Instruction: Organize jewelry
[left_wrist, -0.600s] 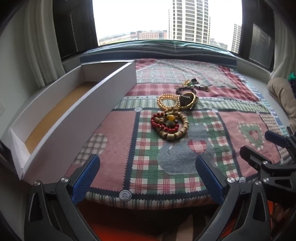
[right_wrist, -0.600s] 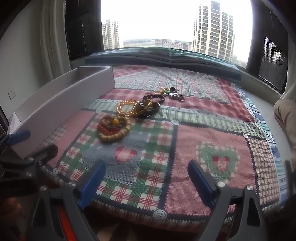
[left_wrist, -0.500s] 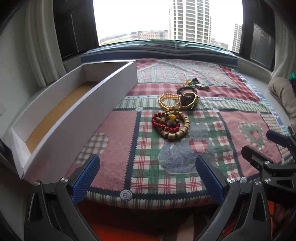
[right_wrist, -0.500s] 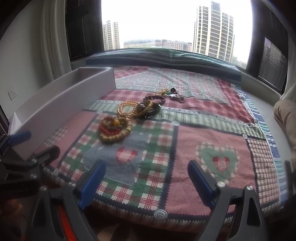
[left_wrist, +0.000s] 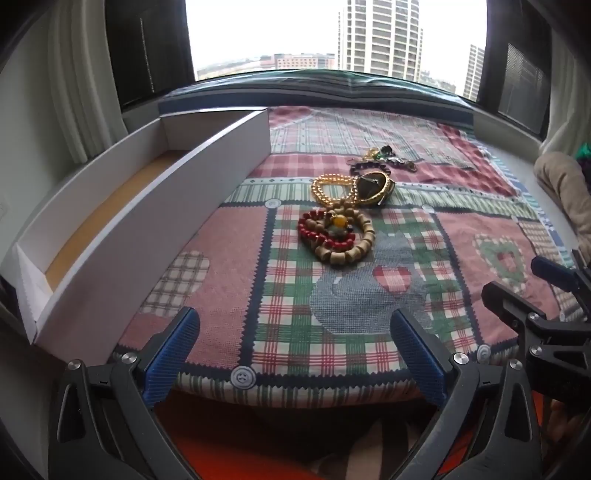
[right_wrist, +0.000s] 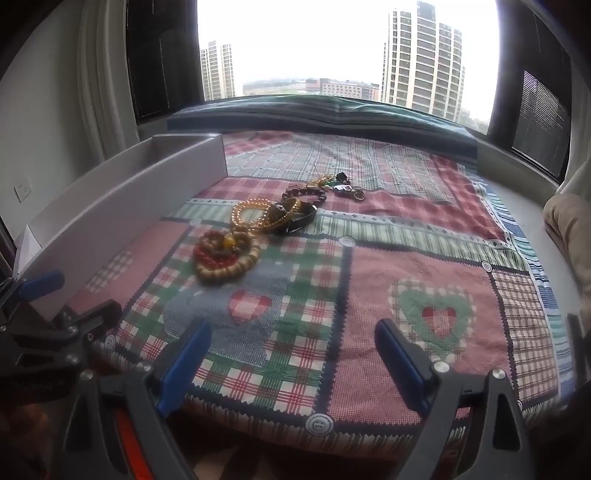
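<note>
A pile of jewelry lies on the patchwork cloth (left_wrist: 229, 258): a wooden bead bracelet (left_wrist: 354, 247) with red beads (left_wrist: 314, 232), a gold bead chain (left_wrist: 328, 188), a dark bangle (left_wrist: 373, 184), a dark bead bracelet (left_wrist: 365, 168) and small charms (left_wrist: 391, 157). In the right wrist view the wooden bracelet (right_wrist: 229, 262), gold chain (right_wrist: 255, 214) and bangle (right_wrist: 295, 218) show left of centre. My left gripper (left_wrist: 295, 336) is open and empty at the near cloth edge. My right gripper (right_wrist: 293, 347) is open and empty, beside it on the right.
A long white open box (left_wrist: 159, 206) with a tan floor lies along the cloth's left side; it also shows in the right wrist view (right_wrist: 122, 206). A window sill cushion (left_wrist: 332, 88) runs behind. A beige cushion (left_wrist: 565, 192) sits far right.
Both grippers have shifted slightly; the view of the jewelry moves a little to the right. Nothing was grasped or moved.
</note>
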